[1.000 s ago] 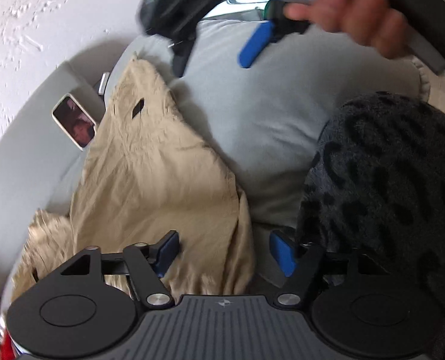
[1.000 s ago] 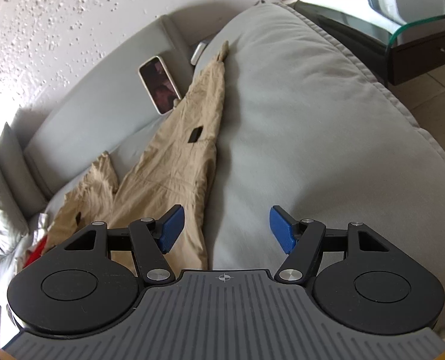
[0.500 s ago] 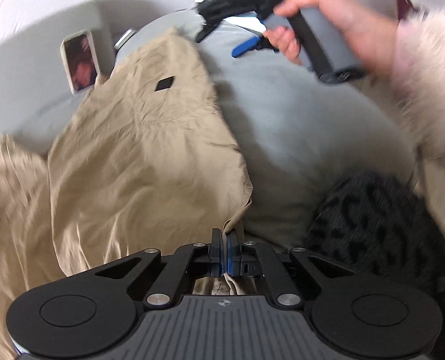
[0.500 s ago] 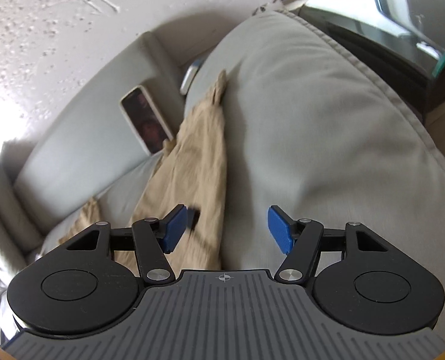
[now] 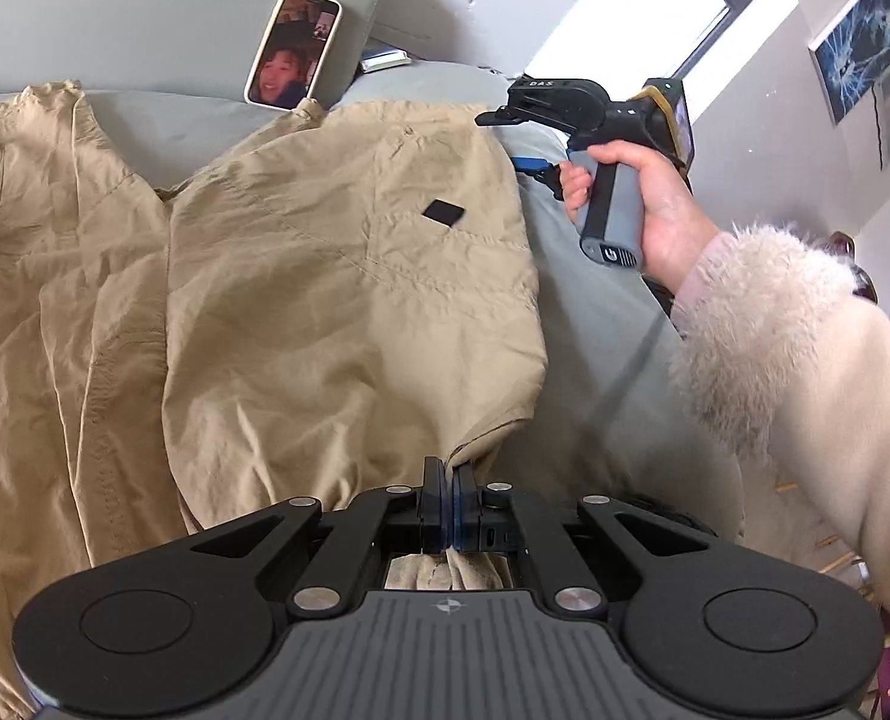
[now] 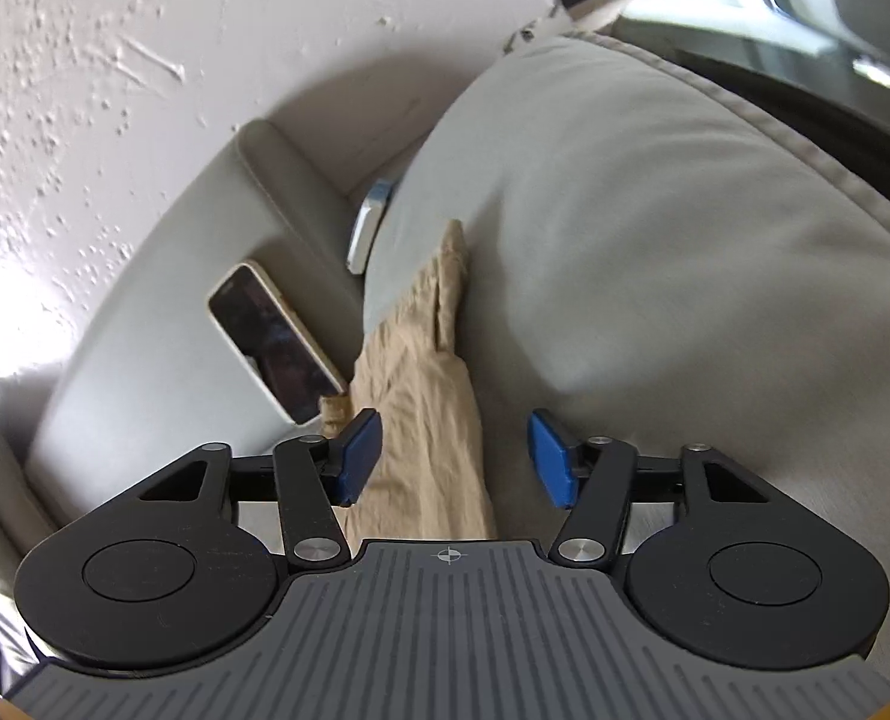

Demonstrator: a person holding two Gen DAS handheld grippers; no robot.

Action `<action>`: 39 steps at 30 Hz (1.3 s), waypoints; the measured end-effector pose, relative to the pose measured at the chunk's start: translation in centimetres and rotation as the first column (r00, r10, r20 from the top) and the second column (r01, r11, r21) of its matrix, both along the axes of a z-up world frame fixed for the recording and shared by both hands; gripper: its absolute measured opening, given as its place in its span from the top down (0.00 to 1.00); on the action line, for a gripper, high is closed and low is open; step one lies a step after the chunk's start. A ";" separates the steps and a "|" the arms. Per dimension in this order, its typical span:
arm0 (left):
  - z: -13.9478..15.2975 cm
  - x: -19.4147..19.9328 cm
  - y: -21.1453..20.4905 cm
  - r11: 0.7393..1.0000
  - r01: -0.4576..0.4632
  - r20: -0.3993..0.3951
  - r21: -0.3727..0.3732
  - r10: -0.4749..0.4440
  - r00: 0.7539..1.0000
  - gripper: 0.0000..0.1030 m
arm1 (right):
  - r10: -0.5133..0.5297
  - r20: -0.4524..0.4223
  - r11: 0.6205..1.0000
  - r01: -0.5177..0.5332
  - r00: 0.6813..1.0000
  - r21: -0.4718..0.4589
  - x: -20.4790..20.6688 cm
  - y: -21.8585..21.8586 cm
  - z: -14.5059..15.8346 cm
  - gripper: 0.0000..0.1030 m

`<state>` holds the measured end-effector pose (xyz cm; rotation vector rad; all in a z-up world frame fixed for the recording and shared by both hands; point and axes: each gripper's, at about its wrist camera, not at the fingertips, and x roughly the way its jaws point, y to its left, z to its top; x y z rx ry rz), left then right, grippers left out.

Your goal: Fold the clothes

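Observation:
Tan trousers (image 5: 300, 300) lie spread and creased over a grey sofa cushion (image 5: 589, 324), with a small black tag near the right edge. My left gripper (image 5: 448, 507) is shut on the near hem corner of the trousers, and cloth bunches behind its pads. In the left wrist view, a hand holds my right gripper (image 5: 529, 165) at the trousers' far right edge. From the right wrist view that right gripper (image 6: 454, 459) stands open just above the far end of the tan trousers (image 6: 426, 396), blue pads (image 6: 360, 450) apart, nothing clamped.
A phone (image 5: 293, 49) with a lit screen leans on the sofa backrest (image 5: 144, 6); the phone (image 6: 276, 342) appears dark in the right wrist view. A silver object (image 6: 369, 225) sits in the cushion gap. A fluffy cream sleeve (image 5: 805, 384) crosses the right side. Window and wall pictures lie beyond.
My left gripper went from open to shut on the trousers' hem and has pulled the cloth flatter. The right gripper moved forward toward the trousers' far end, staying open.

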<state>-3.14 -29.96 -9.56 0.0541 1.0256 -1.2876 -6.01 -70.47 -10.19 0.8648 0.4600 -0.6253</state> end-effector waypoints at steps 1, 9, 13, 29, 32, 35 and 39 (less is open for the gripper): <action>0.0 0.2 0.1 1.000 -0.005 -0.008 -0.004 0.005 1.000 0.98 | -0.006 -0.010 1.000 0.006 1.000 0.003 0.6 -0.3 0.1 0.44; 0.5 2.2 2.3 0.996 -0.065 -0.056 -0.069 0.061 0.997 0.98 | 0.033 -0.138 0.992 -0.049 0.990 -0.115 4.2 0.7 1.7 0.90; 0.9 3.5 4.2 0.987 -0.120 -0.096 -0.107 0.110 0.989 0.98 | 0.095 -0.194 0.951 -0.147 0.976 -0.274 5.1 3.5 3.8 0.91; 0.5 7.9 19.7 0.864 -0.462 -0.271 -0.200 0.404 0.874 0.99 | 0.409 -0.166 0.766 -0.437 0.897 -0.472 21.5 20.4 13.5 0.92; -0.4 8.3 21.4 0.842 -0.514 -0.285 -0.162 0.459 0.842 0.99 | 0.475 -0.204 0.725 -0.512 0.856 -0.460 26.3 25.5 11.4 0.92; -1.6 8.8 22.5 0.824 -0.555 -0.293 -0.112 0.507 0.811 1.00 | 0.538 -0.241 0.679 -0.584 0.808 -0.444 31.0 30.5 9.2 0.92; -3.4 9.2 23.5 0.812 -0.583 -0.312 -0.034 0.546 0.778 1.00 | 0.612 -0.306 0.611 -0.681 0.729 -0.404 36.6 37.2 5.5 0.92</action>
